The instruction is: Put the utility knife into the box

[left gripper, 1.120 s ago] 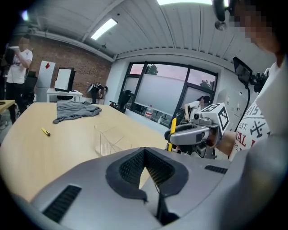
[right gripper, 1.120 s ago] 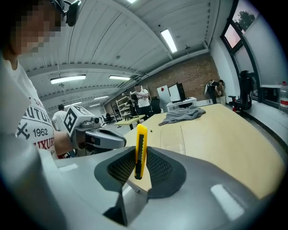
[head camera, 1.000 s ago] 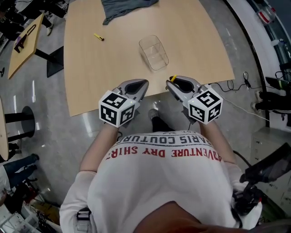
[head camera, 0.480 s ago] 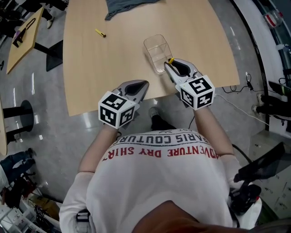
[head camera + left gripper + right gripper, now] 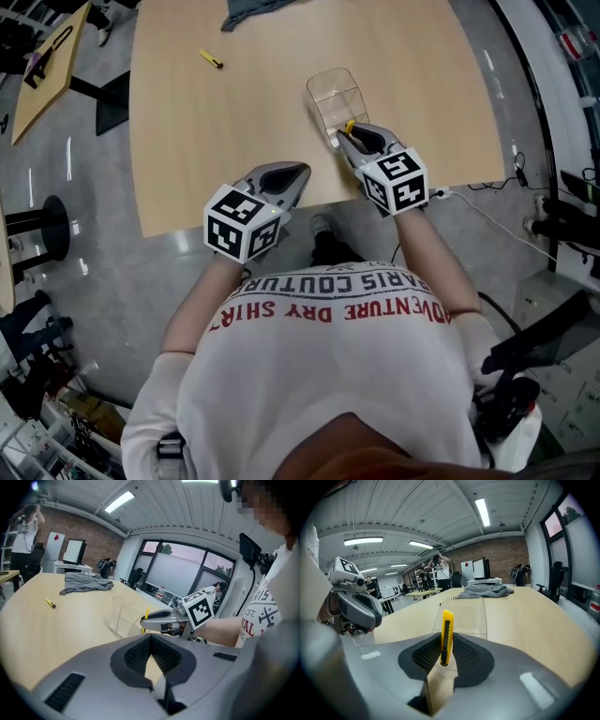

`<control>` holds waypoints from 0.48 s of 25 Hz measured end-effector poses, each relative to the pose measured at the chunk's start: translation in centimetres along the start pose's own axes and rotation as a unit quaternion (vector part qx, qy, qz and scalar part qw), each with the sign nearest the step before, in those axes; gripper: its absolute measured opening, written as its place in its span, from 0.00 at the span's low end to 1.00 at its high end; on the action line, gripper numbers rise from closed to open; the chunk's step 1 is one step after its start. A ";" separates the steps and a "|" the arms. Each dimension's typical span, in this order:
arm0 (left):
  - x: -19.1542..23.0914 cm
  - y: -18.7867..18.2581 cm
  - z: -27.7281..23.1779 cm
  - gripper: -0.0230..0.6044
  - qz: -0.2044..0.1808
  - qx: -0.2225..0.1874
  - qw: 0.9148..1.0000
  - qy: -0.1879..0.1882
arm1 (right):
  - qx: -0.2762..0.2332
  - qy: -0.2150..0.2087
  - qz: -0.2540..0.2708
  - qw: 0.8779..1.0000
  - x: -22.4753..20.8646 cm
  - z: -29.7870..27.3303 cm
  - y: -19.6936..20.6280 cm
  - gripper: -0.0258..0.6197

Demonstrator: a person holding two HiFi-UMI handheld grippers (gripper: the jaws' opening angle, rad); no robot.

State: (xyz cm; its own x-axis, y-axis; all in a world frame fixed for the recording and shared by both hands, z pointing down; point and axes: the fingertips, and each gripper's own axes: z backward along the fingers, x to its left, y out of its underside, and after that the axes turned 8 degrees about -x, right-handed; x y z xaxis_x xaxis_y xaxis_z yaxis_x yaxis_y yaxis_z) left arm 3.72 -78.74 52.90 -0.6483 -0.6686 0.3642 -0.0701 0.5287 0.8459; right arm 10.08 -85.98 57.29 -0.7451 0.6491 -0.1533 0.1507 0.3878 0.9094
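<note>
The yellow utility knife (image 5: 446, 639) stands upright between the pads of my right gripper (image 5: 446, 645), which is shut on it. In the head view the right gripper (image 5: 343, 134) hovers at the near end of the clear plastic box (image 5: 333, 94), with the knife (image 5: 350, 126) sticking up at its tip. The box (image 5: 464, 613) lies just beyond the knife, and it looks empty. My left gripper (image 5: 286, 176) is shut on nothing near the table's front edge, to the left of the right one. From the left gripper (image 5: 151, 641) I see the knife (image 5: 146, 613) beside the box (image 5: 125, 617).
The box lies on a light wooden table (image 5: 234, 122). A small yellow marker-like item (image 5: 210, 58) lies at the far left, a grey cloth (image 5: 251, 9) at the far edge. Cables (image 5: 487, 178) run on the floor to the right. A person (image 5: 26, 531) stands far back.
My right gripper has carried the knife forward and to the left, from the table's front edge up to the near end of the box. The left gripper has stayed put.
</note>
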 end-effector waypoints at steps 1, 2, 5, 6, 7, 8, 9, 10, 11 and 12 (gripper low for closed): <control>0.1 0.1 0.0 0.04 0.000 0.000 1.000 0.001 | 0.006 0.001 0.001 1.000 0.0 -0.2 0.3 0.15; 0.2 0.2 0.1 0.04 0.001 0.000 1.000 0.001 | 0.012 0.002 0.002 1.000 0.1 -0.5 0.5 0.15; 0.4 0.2 0.3 0.04 0.001 0.001 1.000 0.002 | 0.031 0.005 0.005 0.999 0.2 -0.9 1.2 0.15; 0.5 0.1 0.3 0.04 0.001 0.000 1.000 0.002 | 0.037 0.005 0.005 0.999 0.2 -1.0 1.4 0.15; 0.6 0.0 0.3 0.04 0.001 -0.001 1.000 0.001 | 0.042 0.005 0.006 0.999 0.2 -1.1 1.6 0.15; 0.7 -0.2 0.3 0.04 0.000 -0.003 1.000 0.001 | 0.046 0.004 0.008 0.999 0.2 -1.2 1.8 0.15; 0.7 -0.3 0.3 0.04 0.000 -0.005 1.000 0.000 | 0.050 0.004 0.009 0.999 0.1 -1.2 1.9 0.15; 0.8 -0.5 0.3 0.04 -0.001 -0.007 1.000 0.000 | 0.052 0.005 0.012 0.999 0.1 -1.3 2.0 0.15; 0.8 -0.6 0.4 0.04 -0.001 -0.009 1.000 -0.001 | 0.054 0.007 0.016 0.998 0.0 -1.3 2.1 0.15; 0.8 -0.6 0.4 0.04 -0.001 -0.010 1.000 -0.002 | 0.057 0.010 0.021 0.998 -0.1 -1.3 2.2 0.15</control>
State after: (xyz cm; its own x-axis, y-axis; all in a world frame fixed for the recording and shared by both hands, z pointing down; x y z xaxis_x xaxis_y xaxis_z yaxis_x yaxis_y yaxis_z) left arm 2.98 -79.38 52.50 -0.6512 -0.6676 0.3609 -0.0560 0.5165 0.8545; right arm 9.64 -86.08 59.82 -0.7493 0.6535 -0.1076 0.2534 0.4330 0.8651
